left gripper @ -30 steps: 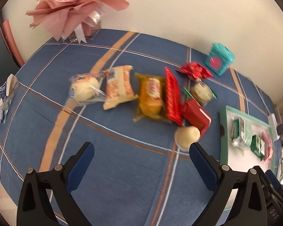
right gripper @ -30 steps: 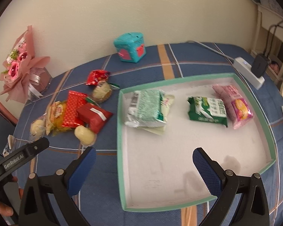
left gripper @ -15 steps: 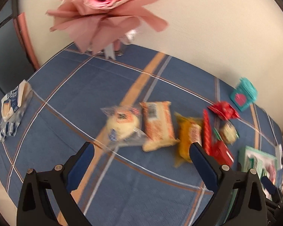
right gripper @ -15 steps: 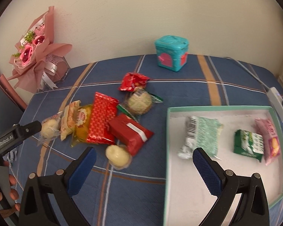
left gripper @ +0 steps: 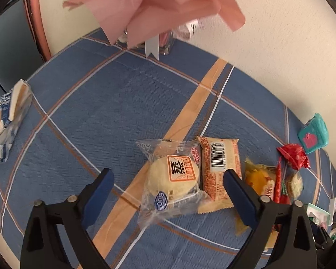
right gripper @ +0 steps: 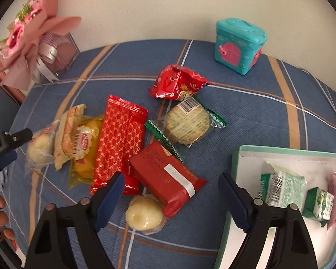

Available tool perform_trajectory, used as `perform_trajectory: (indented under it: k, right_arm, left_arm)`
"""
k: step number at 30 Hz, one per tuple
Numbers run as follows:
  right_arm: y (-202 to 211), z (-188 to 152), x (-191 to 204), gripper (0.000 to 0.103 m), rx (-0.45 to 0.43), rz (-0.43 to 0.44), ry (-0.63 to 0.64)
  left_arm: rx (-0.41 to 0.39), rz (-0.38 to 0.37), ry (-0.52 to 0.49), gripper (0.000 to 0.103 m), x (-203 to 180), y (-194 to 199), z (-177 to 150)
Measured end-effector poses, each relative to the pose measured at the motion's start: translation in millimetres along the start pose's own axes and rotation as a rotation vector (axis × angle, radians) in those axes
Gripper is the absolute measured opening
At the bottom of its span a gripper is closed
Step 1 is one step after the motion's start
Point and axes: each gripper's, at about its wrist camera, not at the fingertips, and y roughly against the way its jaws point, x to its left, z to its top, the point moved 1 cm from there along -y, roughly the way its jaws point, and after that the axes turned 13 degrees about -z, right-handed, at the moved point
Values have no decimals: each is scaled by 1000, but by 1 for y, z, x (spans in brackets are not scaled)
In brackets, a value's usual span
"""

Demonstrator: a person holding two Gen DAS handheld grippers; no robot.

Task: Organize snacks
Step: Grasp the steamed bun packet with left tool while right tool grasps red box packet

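Note:
Several wrapped snacks lie in a row on the blue plaid cloth. My left gripper [left gripper: 166, 185] is open, its jaws on either side of a clear-wrapped round bun [left gripper: 173, 179], just above it. An orange packet [left gripper: 218, 170] lies right of the bun. My right gripper [right gripper: 171, 186] is open over a red flat box [right gripper: 168, 177] and a small round cake [right gripper: 144, 216]. A red patterned bar [right gripper: 119, 141], a green-edged round cake [right gripper: 186, 123] and a red crinkled pack [right gripper: 177, 83] lie beyond. The green tray [right gripper: 280, 151] at right holds three packets.
A pink bouquet [right gripper: 29, 35] stands at the back left by the wall. A teal toy box [right gripper: 239, 44] stands at the back right. A blue-white packet [left gripper: 4, 114] lies at the cloth's far left edge. The left gripper shows in the right wrist view [right gripper: 4, 143].
Both grippers have moved left and lower toward the snack row. The left one has come down around the clear-wrapped bun; the right one has left the tray for the red box.

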Motion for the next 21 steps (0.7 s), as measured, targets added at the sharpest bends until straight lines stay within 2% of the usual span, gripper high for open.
perform_trajectory:
  k: [1,5,8,10,14,21]
  right_arm:
    - [-5,1,1,83,7,1,5]
    - [-20,2,4,75,31,0,16]
    - [-27,2,3,68,38,-6,15]
    - [-27,-1,4,57,28,-10,20]
    - [-24,-4,5,43,27,-21,17]
    - [-2,-16,-7,42,6,-17,-21]
  left_arm:
    - [7,0,2,82,1,-3,0]
    - [28,1,23,71,8,-18,0]
    - [46,-20,31,58,10,-27,-2]
    - [45,-15,26,57,9,-29,-2]
    - [46,-17,30,54,9,-26,-4]
    - [31,-7,53,53,12,-11,-8]
